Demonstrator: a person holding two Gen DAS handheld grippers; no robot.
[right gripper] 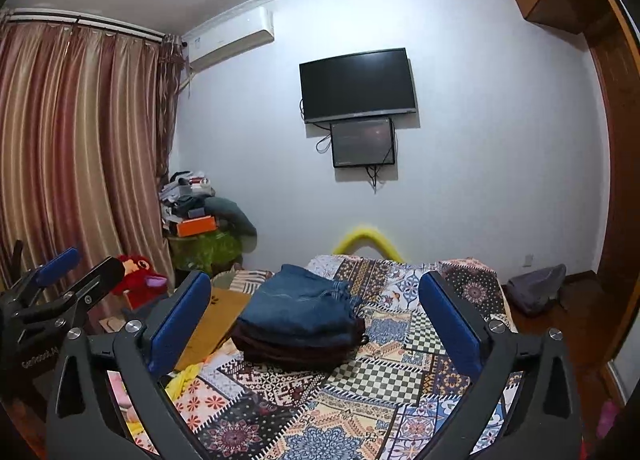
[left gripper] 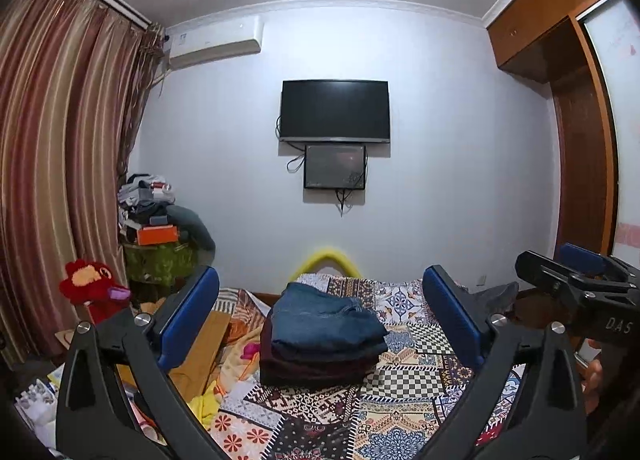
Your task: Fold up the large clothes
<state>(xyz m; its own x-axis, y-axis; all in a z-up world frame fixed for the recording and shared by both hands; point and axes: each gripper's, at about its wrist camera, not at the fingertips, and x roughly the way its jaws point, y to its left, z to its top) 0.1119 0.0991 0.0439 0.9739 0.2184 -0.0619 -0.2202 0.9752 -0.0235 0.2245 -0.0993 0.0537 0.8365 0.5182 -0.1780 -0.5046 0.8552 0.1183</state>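
A folded stack of clothes lies on the patterned bedspread [left gripper: 404, 376]: blue jeans [left gripper: 324, 320] on top of a dark maroon garment [left gripper: 316, 366]. The stack also shows in the right wrist view, with the jeans [right gripper: 296, 308] over the maroon garment [right gripper: 296, 352]. My left gripper [left gripper: 320, 316] is open and empty, held above the bed short of the stack. My right gripper [right gripper: 316, 316] is open and empty too, likewise short of the stack. The right gripper shows at the right edge of the left wrist view [left gripper: 576, 280]; the left gripper shows at the left edge of the right wrist view [right gripper: 60, 280].
A red plush toy [left gripper: 94, 284] and a cluttered pile of boxes and clothes [left gripper: 160, 216] stand left of the bed by the curtains [left gripper: 60, 140]. A TV [left gripper: 334, 110] hangs on the far wall. A wooden wardrobe [left gripper: 580, 140] lines the right side. A grey bag [right gripper: 536, 288] lies on the floor.
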